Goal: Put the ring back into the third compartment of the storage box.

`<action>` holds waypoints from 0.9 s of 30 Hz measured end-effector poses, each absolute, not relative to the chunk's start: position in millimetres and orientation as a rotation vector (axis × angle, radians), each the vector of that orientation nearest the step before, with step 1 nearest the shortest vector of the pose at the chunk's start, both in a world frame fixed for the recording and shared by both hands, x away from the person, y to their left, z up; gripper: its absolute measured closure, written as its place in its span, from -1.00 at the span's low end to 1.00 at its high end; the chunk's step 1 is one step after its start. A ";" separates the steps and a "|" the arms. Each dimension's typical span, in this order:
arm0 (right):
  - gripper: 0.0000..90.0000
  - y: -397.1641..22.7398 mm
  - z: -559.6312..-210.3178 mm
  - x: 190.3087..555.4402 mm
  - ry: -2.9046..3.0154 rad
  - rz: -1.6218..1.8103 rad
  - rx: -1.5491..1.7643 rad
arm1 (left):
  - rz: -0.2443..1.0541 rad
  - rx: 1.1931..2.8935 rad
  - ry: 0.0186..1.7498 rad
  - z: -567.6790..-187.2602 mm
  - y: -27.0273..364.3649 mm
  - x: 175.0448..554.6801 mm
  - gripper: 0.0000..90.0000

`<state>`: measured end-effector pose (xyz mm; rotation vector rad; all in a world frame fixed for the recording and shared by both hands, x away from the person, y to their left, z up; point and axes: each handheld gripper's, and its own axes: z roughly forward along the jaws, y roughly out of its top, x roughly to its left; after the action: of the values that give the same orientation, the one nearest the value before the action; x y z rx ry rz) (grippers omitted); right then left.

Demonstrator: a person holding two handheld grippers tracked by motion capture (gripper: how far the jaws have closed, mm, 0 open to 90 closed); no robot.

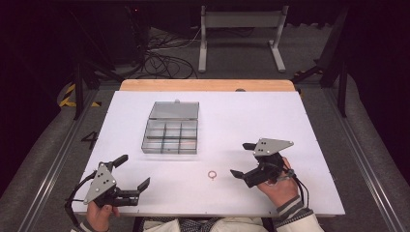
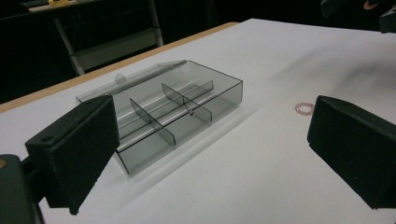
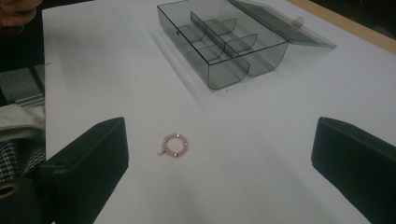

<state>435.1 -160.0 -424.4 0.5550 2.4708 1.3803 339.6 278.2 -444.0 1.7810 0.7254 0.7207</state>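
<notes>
Right gripper hovered near table, jaws wide, empty, aimed at ring just ahead. Left gripper likewise agape, empty. Step looked like approach; next, close squarely on ring, probably for a box compartment. Count: one ring, one box, lid open, six compartments.

The beaded ring is showing too small in the high view to tell its beads — just a faint loop. In the left gripper view, the right gripper is running off the top edge.
</notes>
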 end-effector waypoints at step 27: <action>-0.91 -115.7 -425.9 455.3 2.541 1.422 0.490 | 0.717 1.785 0.716 -443.8 278.2 339.8 -0.94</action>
<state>455.3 -115.7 -425.9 0.4896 2.5407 1.4222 339.8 278.2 -443.8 1.7848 0.7156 0.7165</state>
